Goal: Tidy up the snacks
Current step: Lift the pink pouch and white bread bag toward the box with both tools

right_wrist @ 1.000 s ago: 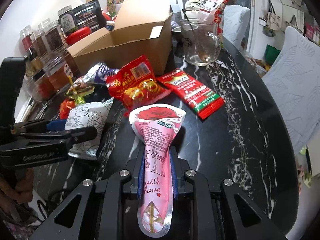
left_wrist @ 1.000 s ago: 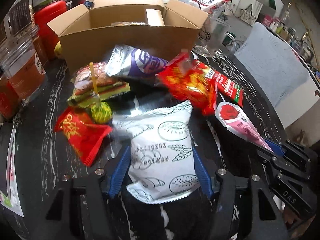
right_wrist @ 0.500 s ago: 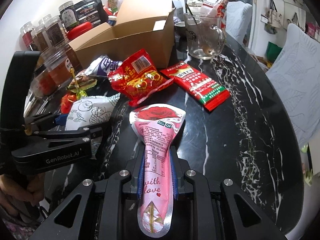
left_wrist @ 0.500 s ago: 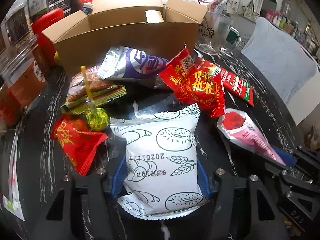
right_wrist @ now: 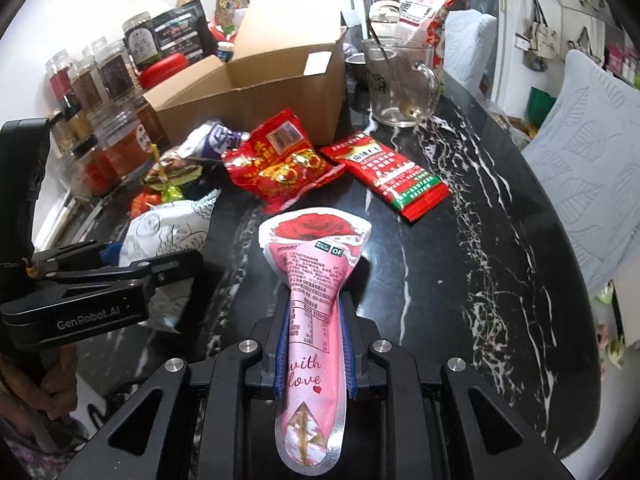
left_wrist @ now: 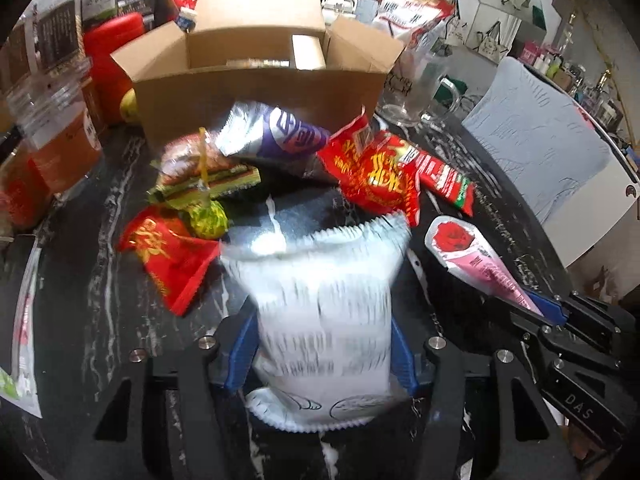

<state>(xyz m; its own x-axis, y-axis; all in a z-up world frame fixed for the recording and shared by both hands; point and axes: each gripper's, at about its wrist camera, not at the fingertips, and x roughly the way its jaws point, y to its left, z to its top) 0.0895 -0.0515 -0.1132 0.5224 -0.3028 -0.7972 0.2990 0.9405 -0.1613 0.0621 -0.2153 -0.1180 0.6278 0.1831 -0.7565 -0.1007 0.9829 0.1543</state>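
left wrist view: the left gripper (left_wrist: 324, 344) has the white pack (left_wrist: 324, 300) between its blue pads, and the jaws are closing on it. the pack is blurred and appears raised off the black table (left_wrist: 80, 280). the open box (left_wrist: 256, 80) stands beyond the snack pile. to do the step well, the person should finish the squeeze on the pack's middle before carrying it, then clear the pile and the near box wall and lower it inside.

right wrist view: the right gripper (right_wrist: 314, 344) is clenched on the narrow stem of the pink rose pack (right_wrist: 314, 280), whose wide end sits above the table. it should wait beside the left gripper until the box mouth is free.

count: two packs held, one per gripper; one box; one glass mug (right_wrist: 402, 80); six snacks visible loose on the table, one a green lollipop (left_wrist: 208, 216).
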